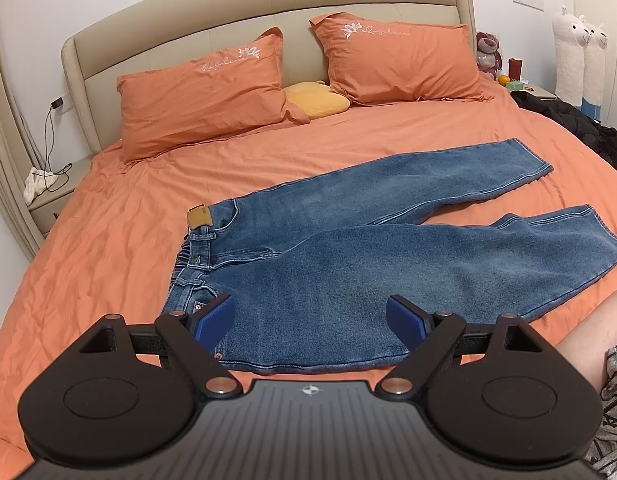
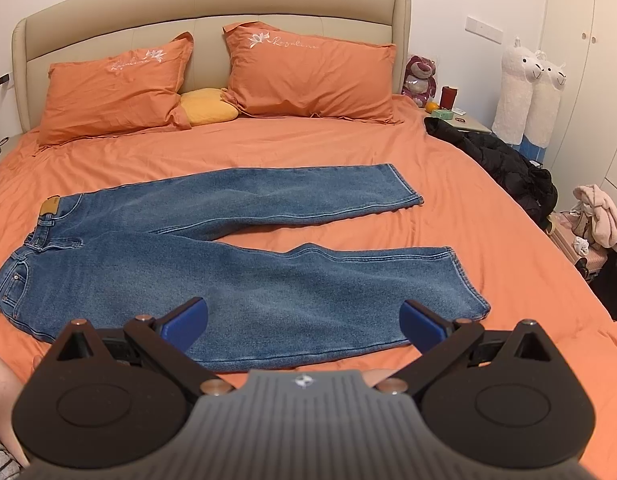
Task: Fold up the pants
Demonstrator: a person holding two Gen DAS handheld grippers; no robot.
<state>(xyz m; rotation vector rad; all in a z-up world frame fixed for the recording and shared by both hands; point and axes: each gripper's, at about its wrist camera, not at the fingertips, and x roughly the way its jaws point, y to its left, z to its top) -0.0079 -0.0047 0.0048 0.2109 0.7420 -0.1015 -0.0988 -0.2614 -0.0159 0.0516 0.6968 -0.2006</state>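
Blue jeans [image 1: 348,248] [image 2: 236,264] lie flat on the orange bed, waistband to the left, both legs spread apart toward the right. A tan leather patch [image 1: 199,217] marks the waistband. My left gripper [image 1: 311,320] hovers open above the near hip and thigh area, blue pads wide apart, nothing between them. My right gripper [image 2: 304,322] is open too, held over the near leg close to its lower edge, with the leg hem [image 2: 468,280] just right of it.
Two orange pillows [image 1: 204,92] [image 1: 400,64] and a yellow cushion [image 1: 314,100] rest at the headboard. A black jacket [image 2: 504,164] lies on the bed's right edge. A bare knee [image 1: 588,332] shows at the near right. Nightstands flank the bed.
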